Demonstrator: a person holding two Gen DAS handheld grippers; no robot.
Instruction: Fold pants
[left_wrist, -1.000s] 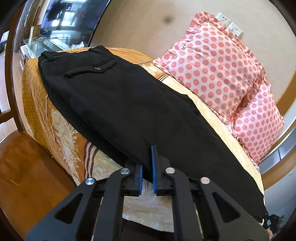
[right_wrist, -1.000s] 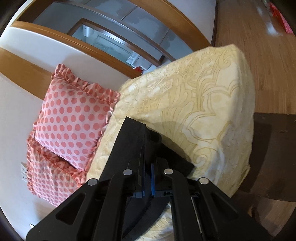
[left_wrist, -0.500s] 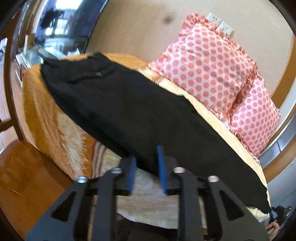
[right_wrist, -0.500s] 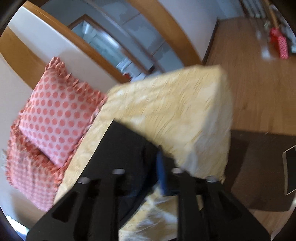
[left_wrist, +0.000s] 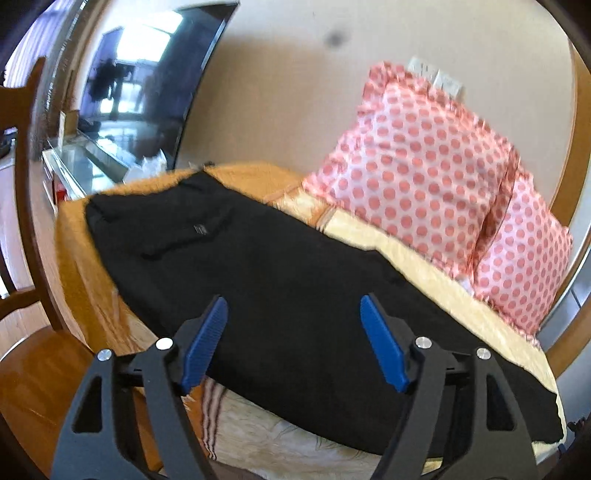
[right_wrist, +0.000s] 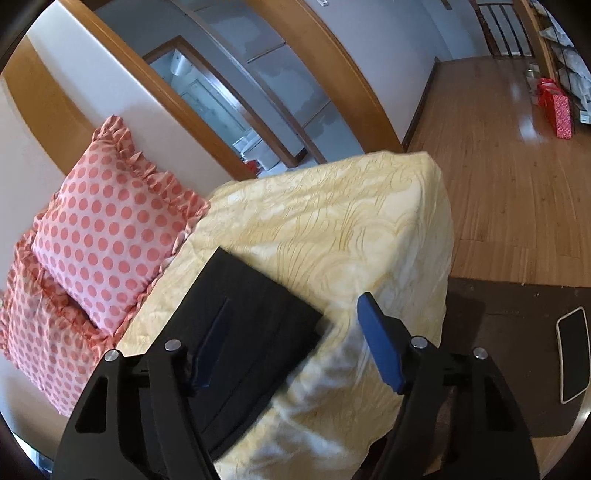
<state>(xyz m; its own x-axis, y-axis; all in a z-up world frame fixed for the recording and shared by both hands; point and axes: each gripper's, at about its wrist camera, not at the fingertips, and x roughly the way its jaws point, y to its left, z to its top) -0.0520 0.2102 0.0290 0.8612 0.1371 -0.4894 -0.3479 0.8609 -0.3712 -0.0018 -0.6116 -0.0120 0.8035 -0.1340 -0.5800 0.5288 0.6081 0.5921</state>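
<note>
Black pants lie lengthwise, folded leg on leg, on a yellow patterned sofa cover; the waist with a back pocket is at the far left. My left gripper is open and empty, just above the pants' near edge at mid-length. In the right wrist view the leg-hem end of the pants lies flat on the sofa cover. My right gripper is open and empty, over the hem corner.
Two pink polka-dot pillows lean against the wall behind the pants; they also show in the right wrist view. A wooden chair stands at left. A phone lies on a dark table at right. Wooden floor stretches beyond the sofa.
Both grippers were shut on the pants' edge a second ago; both have opened, let go of the fabric and drawn back a little.
</note>
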